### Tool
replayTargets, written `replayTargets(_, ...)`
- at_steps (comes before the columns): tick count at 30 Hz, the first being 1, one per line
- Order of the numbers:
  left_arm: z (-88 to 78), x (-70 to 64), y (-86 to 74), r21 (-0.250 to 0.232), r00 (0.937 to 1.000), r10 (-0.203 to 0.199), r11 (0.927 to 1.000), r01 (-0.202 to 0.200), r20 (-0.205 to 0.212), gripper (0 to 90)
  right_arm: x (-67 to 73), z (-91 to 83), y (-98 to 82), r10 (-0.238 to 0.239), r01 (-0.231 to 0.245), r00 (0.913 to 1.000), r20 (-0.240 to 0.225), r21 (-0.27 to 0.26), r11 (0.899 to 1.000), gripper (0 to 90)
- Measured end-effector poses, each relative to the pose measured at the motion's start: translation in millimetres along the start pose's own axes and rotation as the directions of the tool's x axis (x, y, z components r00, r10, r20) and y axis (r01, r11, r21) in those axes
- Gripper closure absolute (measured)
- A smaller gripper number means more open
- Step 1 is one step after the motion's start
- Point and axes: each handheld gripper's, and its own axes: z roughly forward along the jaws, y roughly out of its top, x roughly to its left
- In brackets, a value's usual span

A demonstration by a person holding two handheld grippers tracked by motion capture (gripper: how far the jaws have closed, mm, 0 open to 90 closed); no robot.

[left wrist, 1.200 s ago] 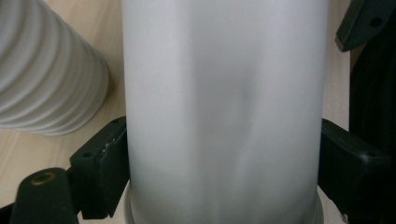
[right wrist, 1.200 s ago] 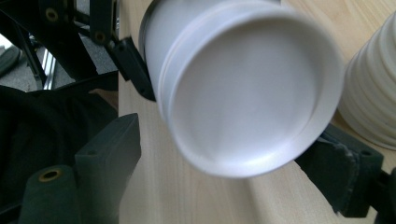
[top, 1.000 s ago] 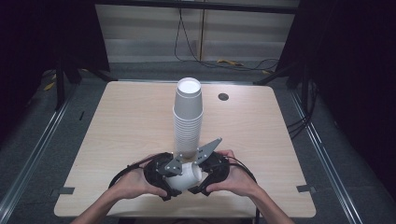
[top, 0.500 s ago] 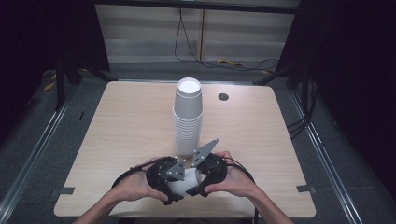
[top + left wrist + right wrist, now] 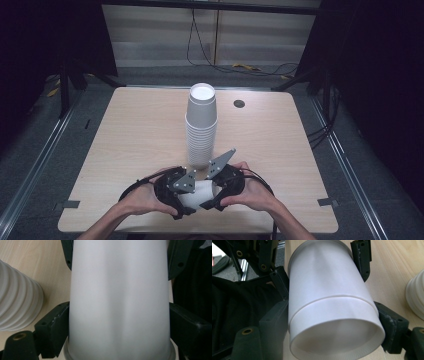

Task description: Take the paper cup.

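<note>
1. Room: dark curtains both sides, pale wall panel at back w/ cables hanging, grey floor w/ rails left & right.
2. Table (image 5: 125, 150): light wood, bare apart from the stack, a small dark round insert (image 5: 239, 104) near far edge, tape tabs at near corners.
3. Stack (image 5: 201, 125): tall column of nested white cups, upright at table centre, same spot as 1 s ago. Just beyond the grippers.
4. Change: both hands have drawn slightly back toward near edge vs 1 s ago, grippers tighter together. Reads as pulling nested cups apart, not finished yet.
5. Cups (image 5: 329, 302): white, lying sideways between the grippers over near edge; a seam in right gripper view suggests two cups still nested.
6. Left gripper (image 5: 176, 192): jaws pinching the cups' narrow end either side.
7. Right gripper (image 5: 220, 187): jaws clamped on the wide end; open mouth faces its camera.
8. Next, prob.: opposite pulls to split them; risk of crushing thin walls.
</note>
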Motion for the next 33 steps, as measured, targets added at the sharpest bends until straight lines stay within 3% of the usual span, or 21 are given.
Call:
replayTargets(13,-5.7,1.1,-4.2,-0.056,0.9998,0.014,0.9983,-0.015,-0.011,12.4,-0.8,0.3,-0.8,0.002,-0.002,1.0,-0.002,0.001,1.0,22.3)
replayTargets(16,-6.0,2.5,-4.1,-0.068,0.9994,-0.034,0.9971,0.035,0.005,12.5,-0.1,-1.5,0.2,-0.006,0.006,1.0,0.004,0.013,1.0,22.4)
replayTargets(22,-14.5,6.2,-5.5,-0.151,0.9985,-0.054,0.987,0.055,0.008,14.0,-0.7,-4.1,-2.4,-0.008,0.008,0.9997,0.021,0.008,1.0,22.4)
replayTargets(30,-20.7,8.1,-7.8,-0.2,0.998,-0.06,0.9783,0.055,-0.019,15.7,-4.5,-7.7,-9.5,0.015,-0.015,0.9995,0.029,-0.005,1.0,22.2)
replayTargets(33,-26.2,9.9,-9.9,-0.235,0.9969,-0.076,0.9696,0.068,-0.024,15.7,-6.9,-9.2,-11.8,0.016,-0.015,0.9992,0.037,-0.017,1.0,22.2)
